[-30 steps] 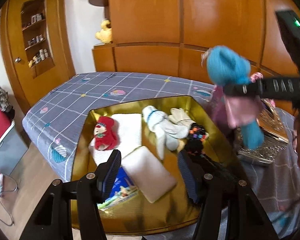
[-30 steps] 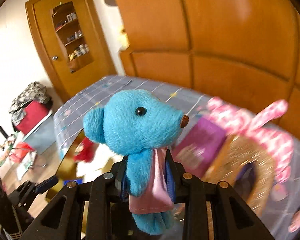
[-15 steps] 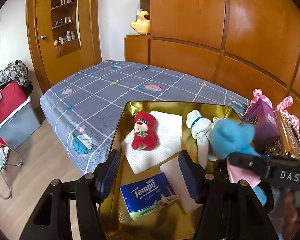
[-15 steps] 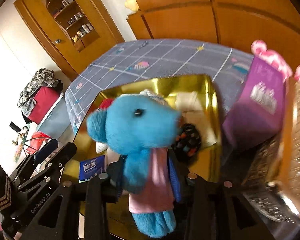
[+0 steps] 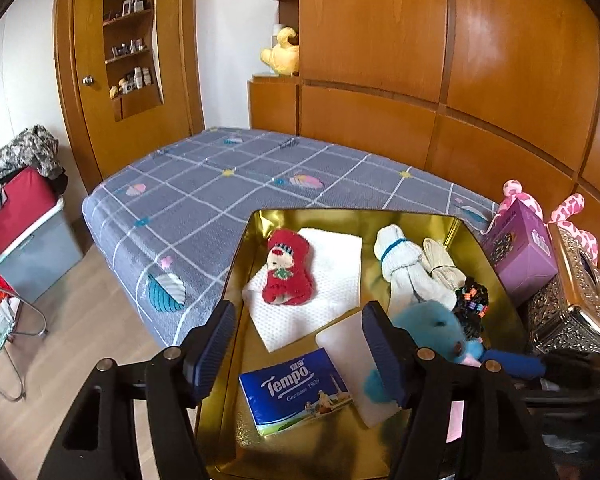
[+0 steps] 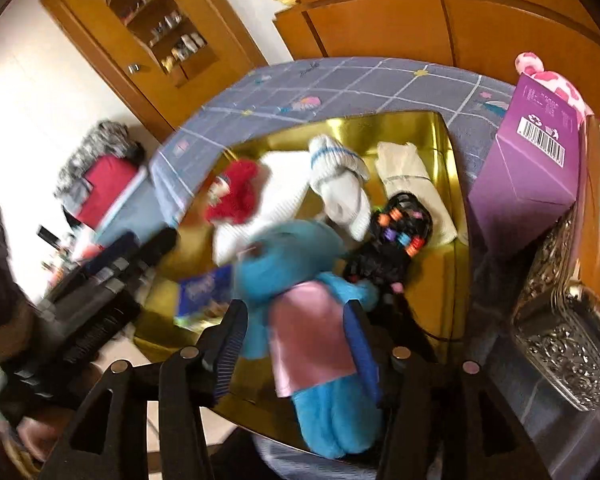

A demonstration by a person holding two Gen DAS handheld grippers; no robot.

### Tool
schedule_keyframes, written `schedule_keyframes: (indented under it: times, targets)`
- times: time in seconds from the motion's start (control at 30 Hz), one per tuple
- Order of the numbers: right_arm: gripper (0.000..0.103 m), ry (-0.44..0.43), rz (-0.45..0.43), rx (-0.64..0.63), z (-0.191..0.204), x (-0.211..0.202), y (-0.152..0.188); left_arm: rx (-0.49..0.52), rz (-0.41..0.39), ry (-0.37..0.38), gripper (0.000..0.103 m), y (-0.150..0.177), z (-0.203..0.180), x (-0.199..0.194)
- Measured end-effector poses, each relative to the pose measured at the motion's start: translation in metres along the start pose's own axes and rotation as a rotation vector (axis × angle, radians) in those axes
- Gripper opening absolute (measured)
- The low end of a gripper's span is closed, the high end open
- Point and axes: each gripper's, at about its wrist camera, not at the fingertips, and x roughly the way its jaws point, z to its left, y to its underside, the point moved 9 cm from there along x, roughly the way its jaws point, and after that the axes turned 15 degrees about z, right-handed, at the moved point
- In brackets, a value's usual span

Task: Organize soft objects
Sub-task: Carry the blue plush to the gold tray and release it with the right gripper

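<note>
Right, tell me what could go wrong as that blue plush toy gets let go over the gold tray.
1. The right gripper is opening with the blue plush toy between its fingers; the toy's legs hang over the gold tray's near rim, so it may tip out.
2. The toy lies against the black beaded item, which could snag or get dragged as the gripper withdraws.
3. The left gripper, opening and empty, hovers close by over the Tempo tissue pack; the two grippers could bump.

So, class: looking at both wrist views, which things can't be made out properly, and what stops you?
- Blue plush toy: face smeared by motion blur, right wrist view.
- Tissue pack: label blurred there.
- White pad: partly behind left gripper's finger, left wrist view.
- Shelf items: too small.
</note>
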Motion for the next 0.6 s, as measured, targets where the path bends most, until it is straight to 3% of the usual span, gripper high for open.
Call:
schedule_keyframes:
  times: [0.07, 0.3, 0.47, 0.6]
  targets:
    - [0.036, 0.044, 0.009, -0.010, -0.001, 0.009, 0.001, 0.007, -0.017, -0.005, 0.070, -0.002, -0.002, -0.005]
    - [0.036, 0.079, 0.007, -0.008, -0.005, 0.027, -0.007, 0.032, -0.087, -0.007, 0.072, -0.008, -0.009, -0.028]
    - [0.038, 0.081, 0.000, -0.009, -0.002, 0.018, -0.001, 0.048, -0.092, -0.004, 0.072, -0.008, -0.014, -0.031]
    - [0.041, 0.119, -0.055, -0.006, -0.004, 0.002, 0.000, 0.055, -0.094, -0.005, 0.072, -0.007, -0.017, -0.033]
